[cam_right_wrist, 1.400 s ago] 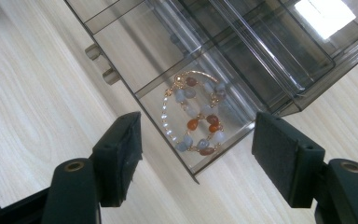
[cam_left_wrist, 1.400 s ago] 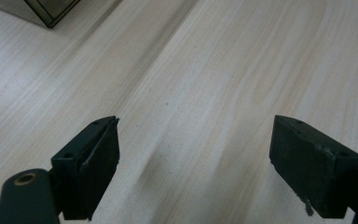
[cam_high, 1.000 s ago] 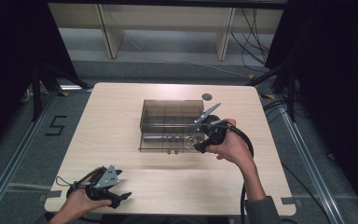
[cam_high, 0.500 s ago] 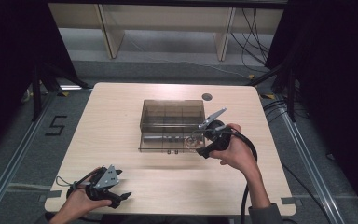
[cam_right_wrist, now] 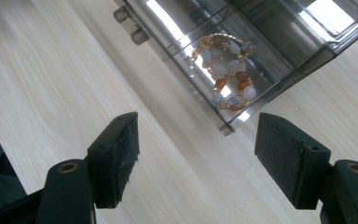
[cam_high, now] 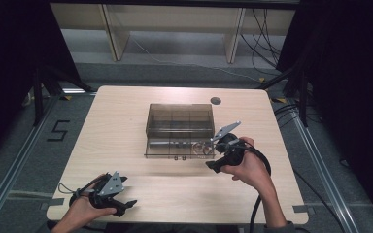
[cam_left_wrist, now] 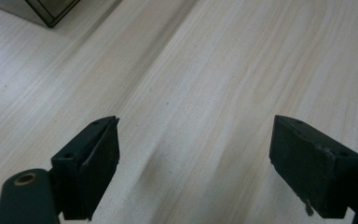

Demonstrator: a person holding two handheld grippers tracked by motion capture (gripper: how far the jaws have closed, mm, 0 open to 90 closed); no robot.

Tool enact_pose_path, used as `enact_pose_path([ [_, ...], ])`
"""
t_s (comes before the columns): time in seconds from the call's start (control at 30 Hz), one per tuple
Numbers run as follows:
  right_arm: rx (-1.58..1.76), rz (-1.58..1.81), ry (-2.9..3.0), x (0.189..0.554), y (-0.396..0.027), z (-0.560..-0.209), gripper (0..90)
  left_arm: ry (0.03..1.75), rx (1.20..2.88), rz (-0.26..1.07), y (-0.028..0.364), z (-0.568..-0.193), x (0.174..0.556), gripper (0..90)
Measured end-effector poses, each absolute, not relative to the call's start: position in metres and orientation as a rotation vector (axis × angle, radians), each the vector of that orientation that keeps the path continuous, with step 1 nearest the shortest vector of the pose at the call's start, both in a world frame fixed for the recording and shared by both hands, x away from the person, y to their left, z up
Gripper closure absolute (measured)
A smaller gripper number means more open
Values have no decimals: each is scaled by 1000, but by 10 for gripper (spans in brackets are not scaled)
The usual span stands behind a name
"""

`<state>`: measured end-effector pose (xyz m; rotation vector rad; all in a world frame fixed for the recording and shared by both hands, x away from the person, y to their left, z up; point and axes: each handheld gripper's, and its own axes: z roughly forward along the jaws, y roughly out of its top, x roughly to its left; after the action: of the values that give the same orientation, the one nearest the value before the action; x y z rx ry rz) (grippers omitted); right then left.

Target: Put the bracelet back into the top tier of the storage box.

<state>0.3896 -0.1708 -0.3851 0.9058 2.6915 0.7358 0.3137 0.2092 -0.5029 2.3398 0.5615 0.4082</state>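
Here, the right gripper [cam_right_wrist: 196, 154] stood released before a smoked-acrylic compartment box [cam_high: 179, 128] holding a beaded bracelet [cam_right_wrist: 226, 70]; the left gripper [cam_left_wrist: 196, 163] rested released on pale woodgrain.

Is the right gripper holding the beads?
No, the right gripper is open and empty above the table, while the beads lie apart from it inside the clear box.

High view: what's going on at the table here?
A person holds a gripper in each hand at a wooden table. The right gripper, jaws open and empty, sits just in front of a clear plastic box with a beaded bracelet inside its near corner. The left gripper, also open and empty, rests near the table's front edge.
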Motion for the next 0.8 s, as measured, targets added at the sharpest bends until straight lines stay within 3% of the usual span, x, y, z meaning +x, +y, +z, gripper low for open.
enact_pose_path([
  [0.8, 965, 870, 2591, 363, -187, -415, 288, 563, 2340, 403, 209, -503, 314, 160],
])
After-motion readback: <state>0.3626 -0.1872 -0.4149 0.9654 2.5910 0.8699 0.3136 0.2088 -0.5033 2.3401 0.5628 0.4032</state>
